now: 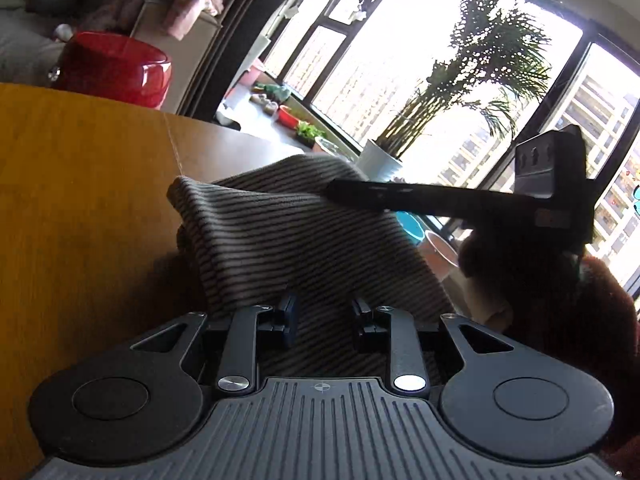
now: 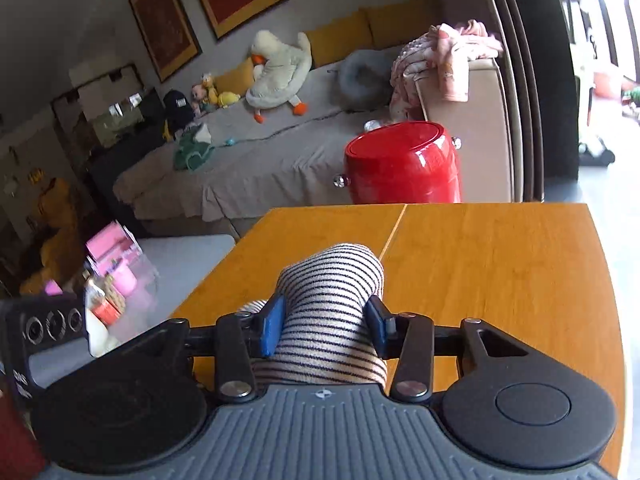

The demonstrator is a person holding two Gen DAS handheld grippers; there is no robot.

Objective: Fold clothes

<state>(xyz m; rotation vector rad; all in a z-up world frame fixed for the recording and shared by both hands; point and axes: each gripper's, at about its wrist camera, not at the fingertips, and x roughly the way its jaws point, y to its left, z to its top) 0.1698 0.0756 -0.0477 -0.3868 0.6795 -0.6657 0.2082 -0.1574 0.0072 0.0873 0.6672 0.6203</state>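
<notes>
**Striped knit held up over the table**

A living room with a grey sofa and a wide window surrounds the orange wooden table (image 2: 500, 280), which serves as the landmark here. Above its near edge hangs the striped knit garment (image 1: 296, 240), lifted off the wood between both tools.

It should handle as light, soft and limp: it drapes and bunches wherever it is unsupported, so a hold at an edge or corner seems best (a pinch mid-panel would only gather a wad). The ribbed knit looks grippy rather than slippery.

The left gripper (image 1: 324, 322) has cloth running between its fingers; the gap looks narrow, though I cannot tell if it truly clamps. The right gripper (image 2: 326, 322) is closed onto a rolled bulge of the fabric.

The cloth is beige with thin dark stripes, rumpled and humped above the table.
</notes>
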